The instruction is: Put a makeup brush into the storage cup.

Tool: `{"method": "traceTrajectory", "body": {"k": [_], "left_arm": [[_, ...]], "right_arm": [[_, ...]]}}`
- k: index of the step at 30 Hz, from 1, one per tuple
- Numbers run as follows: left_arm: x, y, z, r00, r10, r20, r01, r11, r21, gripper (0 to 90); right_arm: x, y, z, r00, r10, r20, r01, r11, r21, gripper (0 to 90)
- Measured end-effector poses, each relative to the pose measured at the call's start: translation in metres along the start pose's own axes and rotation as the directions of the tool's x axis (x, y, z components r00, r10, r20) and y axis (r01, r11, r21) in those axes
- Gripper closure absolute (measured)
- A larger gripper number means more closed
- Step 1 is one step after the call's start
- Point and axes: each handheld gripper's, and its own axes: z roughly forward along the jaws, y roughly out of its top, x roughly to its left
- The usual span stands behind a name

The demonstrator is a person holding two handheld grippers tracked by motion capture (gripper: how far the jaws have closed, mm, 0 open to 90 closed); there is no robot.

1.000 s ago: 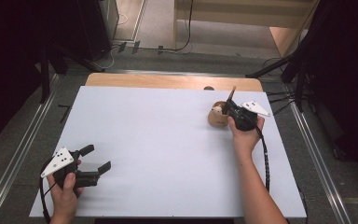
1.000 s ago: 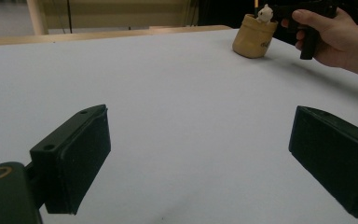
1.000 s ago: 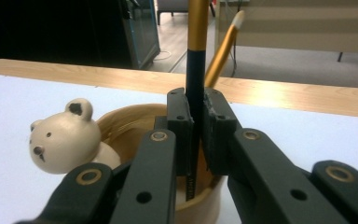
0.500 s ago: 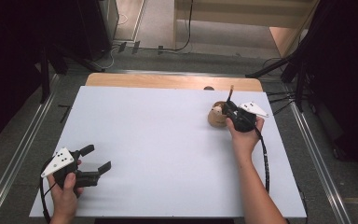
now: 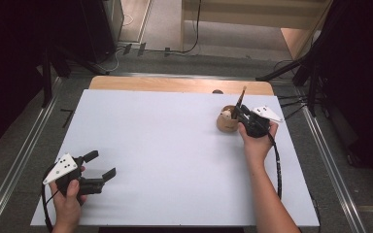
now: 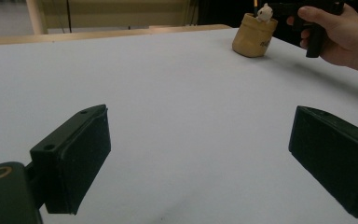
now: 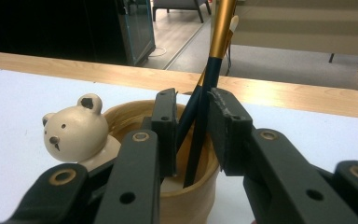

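High view: at the far right of the white table (image 5: 175, 145), the right gripper (image 5: 236, 112) hangs over a wooden bear-faced pot (image 5: 227, 121), a dark pen (image 5: 241, 98) standing up out of it. The left gripper (image 5: 98, 165) rests idle near the front left corner, well apart from the pot.

Left gripper view: its jaws stand wide apart over bare tabletop with nothing between them; the pot (image 6: 254, 35) sits far off, a small dark mark on its side too blurred to read.

Right gripper view: the jaws have just been opening and now stand slightly apart either side of the pen (image 7: 204, 126), whose tip is down inside the pot (image 7: 186, 196). By appearances the pen is delivered and released; only drawing the gripper clear seems left
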Motion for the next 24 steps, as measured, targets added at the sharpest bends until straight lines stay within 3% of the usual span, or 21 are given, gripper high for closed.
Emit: {"method": "traceTrajectory", "body": {"k": [4,10,24], "left_arm": [[0.000,0.000,0.000,1.0000,-0.001,0.000,0.001,1.0000,-0.002,5.5],[0.000,0.001,-0.001,1.0000,0.000,0.001,0.000,1.0000,-0.005,5.6],[-0.001,0.001,0.000,1.0000,0.004,0.001,-0.004,1.0000,-0.003,5.5]], "right_arm": [[0.001,0.000,-0.003,1.0000,0.001,0.000,-0.001,1.000,-0.005,70.4],[0.002,-0.001,-0.008,0.9998,0.020,-0.006,-0.020,1.000,0.004,55.4],[0.006,-0.002,-0.032,0.9973,0.033,-0.065,-0.033,0.999,0.004,33.6]]}}
